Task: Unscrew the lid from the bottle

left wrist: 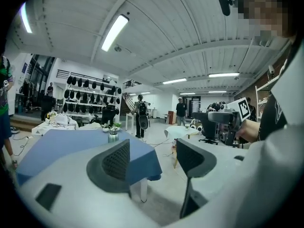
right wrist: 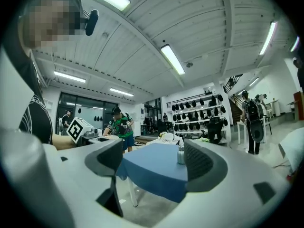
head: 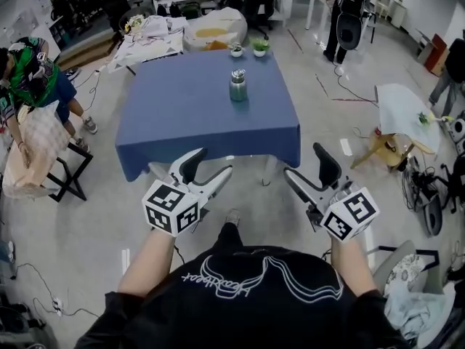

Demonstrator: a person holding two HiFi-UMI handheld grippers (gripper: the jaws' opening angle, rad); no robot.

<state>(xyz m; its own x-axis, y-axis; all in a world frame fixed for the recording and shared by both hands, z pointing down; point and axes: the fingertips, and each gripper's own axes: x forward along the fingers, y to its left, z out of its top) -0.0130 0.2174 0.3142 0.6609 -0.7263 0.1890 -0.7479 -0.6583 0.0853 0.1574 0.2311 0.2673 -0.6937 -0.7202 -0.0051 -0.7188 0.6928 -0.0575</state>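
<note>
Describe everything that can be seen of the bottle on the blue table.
The bottle is grey-green and looks like metal, with a silvery lid still on top. It stands upright on the blue tablecloth, toward the far side of the table, near two little potted plants. Nothing else touches it.

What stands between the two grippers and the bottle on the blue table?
Nothing visible does. Only bare tablecloth lies between the bottle and the left gripper and right gripper, both open and held short of its near edge. Two small potted plants sit beyond the bottle, out of the path.
</note>
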